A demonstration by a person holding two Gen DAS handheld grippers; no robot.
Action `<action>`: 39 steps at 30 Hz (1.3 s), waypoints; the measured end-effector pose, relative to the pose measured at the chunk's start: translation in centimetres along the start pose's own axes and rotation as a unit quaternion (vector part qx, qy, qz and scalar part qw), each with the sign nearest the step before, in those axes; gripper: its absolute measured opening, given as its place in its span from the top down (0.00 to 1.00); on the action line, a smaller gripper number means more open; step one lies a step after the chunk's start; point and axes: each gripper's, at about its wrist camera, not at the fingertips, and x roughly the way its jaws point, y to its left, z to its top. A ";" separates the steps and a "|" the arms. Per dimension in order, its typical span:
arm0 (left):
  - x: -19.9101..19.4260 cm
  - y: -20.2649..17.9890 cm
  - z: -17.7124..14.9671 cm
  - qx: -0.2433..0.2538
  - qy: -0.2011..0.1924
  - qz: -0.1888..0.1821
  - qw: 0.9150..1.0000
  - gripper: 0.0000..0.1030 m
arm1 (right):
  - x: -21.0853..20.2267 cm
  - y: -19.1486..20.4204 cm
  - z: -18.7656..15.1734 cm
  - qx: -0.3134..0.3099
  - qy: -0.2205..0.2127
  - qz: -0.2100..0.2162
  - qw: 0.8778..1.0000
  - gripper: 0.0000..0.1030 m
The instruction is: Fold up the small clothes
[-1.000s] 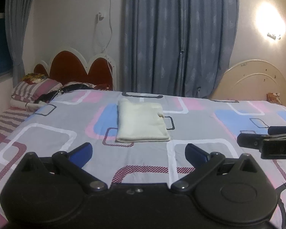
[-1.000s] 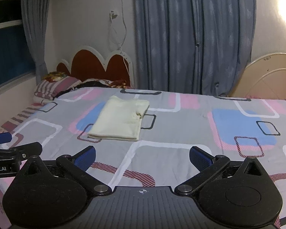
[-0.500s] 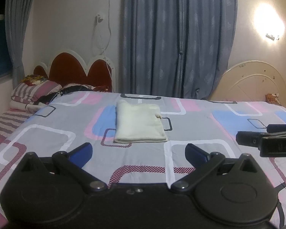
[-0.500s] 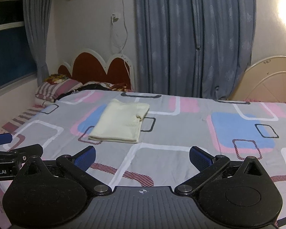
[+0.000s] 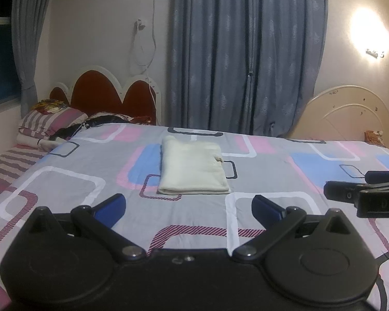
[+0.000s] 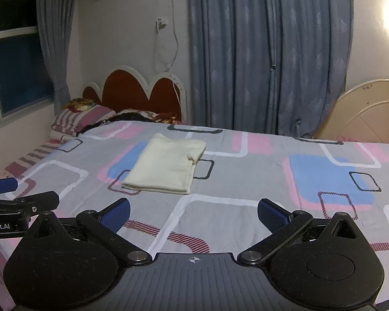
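A cream garment (image 5: pixel 192 167) lies folded into a neat rectangle on the patterned bedsheet (image 5: pixel 259 171), also seen in the right wrist view as the cream garment (image 6: pixel 166 164). My left gripper (image 5: pixel 188 207) hovers open above the near part of the bed, well short of the garment, with nothing between its blue pads. My right gripper (image 6: pixel 194 212) is open too, likewise held back from the cloth and empty. Each gripper shows at the edge of the other's view: the right gripper (image 5: pixel 363 194) and the left gripper (image 6: pixel 15 197).
Striped pillows (image 5: pixel 51 124) and dark clothes (image 5: pixel 90 125) lie by the red scalloped headboard (image 5: pixel 103 93) at far left. Grey curtains (image 5: pixel 246 51) hang behind the bed. A cream footboard (image 5: pixel 350 116) stands at far right, under a wall lamp (image 5: pixel 370 36).
Both grippers have tilted or risen slightly, so the bed and garment sit a little lower in view. The garment itself has not moved, and both grippers stay open.
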 end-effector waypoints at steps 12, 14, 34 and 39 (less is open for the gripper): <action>0.0 -0.1 0.1 0.000 -0.002 0.004 1.000 0.00 | 0.2 -0.5 0.1 0.000 -0.002 0.003 1.000 0.00; 0.0 -0.1 0.1 0.000 -0.003 0.004 1.000 0.00 | 0.1 -0.5 0.1 0.000 -0.003 0.003 1.000 0.00; -0.2 -0.4 -0.1 -0.004 -0.003 0.006 1.000 0.00 | 0.3 -1.0 0.1 -0.003 0.000 0.003 1.000 0.00; -0.2 -0.3 -0.1 -0.003 -0.004 0.003 1.000 0.00 | 0.4 -1.1 0.3 -0.006 -0.002 0.004 1.000 0.00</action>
